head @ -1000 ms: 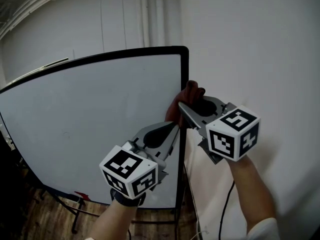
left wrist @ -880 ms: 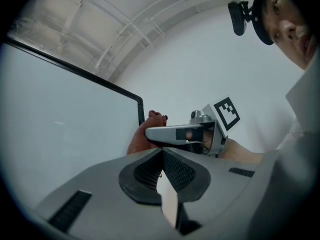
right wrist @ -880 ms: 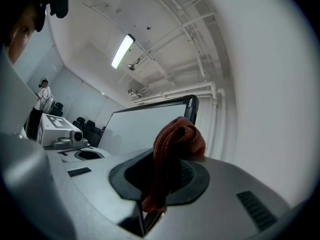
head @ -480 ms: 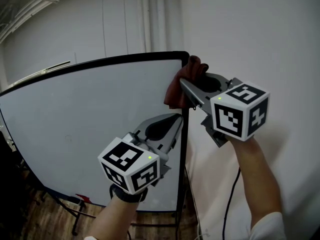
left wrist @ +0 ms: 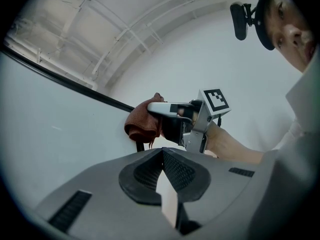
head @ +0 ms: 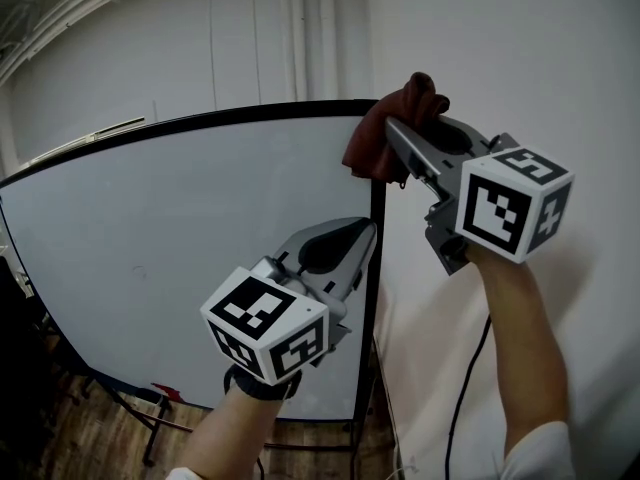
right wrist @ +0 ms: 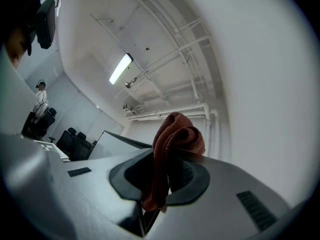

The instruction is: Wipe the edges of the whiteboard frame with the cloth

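From the head view, our right tongs (head: 398, 140) are up high and clamped on a reddish-brown cloth (head: 383, 136). The cloth sits bunched right over the top right corner of the whiteboard (head: 180, 248), covering the spot where the top and right side of the black frame (head: 371, 298) meet. Our left tongs (head: 366, 234) are lower down, closed on nothing, with the tip just beside the right edge of the frame, about halfway down. We can't tell if the tip actually touches it. There's a plain white wall (head: 520, 68) right next to the board and a dark cable (head: 458, 408) hanging down it.

In the left gripper view, the two halves of the tongs are pressed together with nothing between them. Past them we see the other tongs holding the cloth on the frame corner, with the black top edge running off to the left.

In the right gripper view, the cloth is pinched between the two halves. One fold sticks up above them and a bit hangs down below. Behind it we can see the top of the board, a lit ceiling light (right wrist: 120, 68), some dark chairs (right wrist: 75, 138) and a person (right wrist: 41, 96) standing far off.
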`<state>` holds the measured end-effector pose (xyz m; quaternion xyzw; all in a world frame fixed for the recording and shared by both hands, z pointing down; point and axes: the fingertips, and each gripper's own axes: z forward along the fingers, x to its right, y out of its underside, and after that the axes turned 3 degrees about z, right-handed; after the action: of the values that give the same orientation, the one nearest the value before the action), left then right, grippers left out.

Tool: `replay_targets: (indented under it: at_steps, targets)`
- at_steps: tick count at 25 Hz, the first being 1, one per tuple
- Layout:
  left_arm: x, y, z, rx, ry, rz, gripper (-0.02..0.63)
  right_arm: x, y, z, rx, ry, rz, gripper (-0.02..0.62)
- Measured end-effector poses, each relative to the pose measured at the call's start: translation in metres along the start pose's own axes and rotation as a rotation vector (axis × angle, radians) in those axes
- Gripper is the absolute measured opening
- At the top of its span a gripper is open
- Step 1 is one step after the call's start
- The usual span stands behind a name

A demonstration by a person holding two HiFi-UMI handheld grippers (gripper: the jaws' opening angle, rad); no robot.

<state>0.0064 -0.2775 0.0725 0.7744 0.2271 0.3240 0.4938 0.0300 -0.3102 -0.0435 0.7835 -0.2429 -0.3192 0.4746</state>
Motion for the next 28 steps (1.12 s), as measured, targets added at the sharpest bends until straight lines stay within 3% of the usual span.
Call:
replay_targets:
  at_steps: [3, 9, 16, 20, 28]
  targets:
    - [0.001, 0.007, -0.002, 0.003, 0.0, 0.004, 0.009, 0.0, 0.006, -0.003, 0.01, 0.003, 0.009, 0.058]
    - [-0.008, -0.011, 0.004, 0.011, 0.001, -0.004, 0.009, 0.007, -0.035, 0.0, 0.117, -0.005, 0.022, 0.058]
    - [0.004, 0.021, -0.008, -0.007, 0.003, 0.002, 0.009, 0.011, 0.032, -0.01, 0.023, 0.025, 0.087, 0.057]
    - [0.005, 0.031, -0.014, -0.022, 0.004, -0.007, 0.009, 0.004, 0.051, -0.014, -0.01, 0.016, 0.115, 0.057]
    - [-0.002, 0.04, -0.012, -0.054, 0.002, -0.053, 0.009, 0.024, 0.076, -0.01, -0.038, 0.011, 0.266, 0.057]
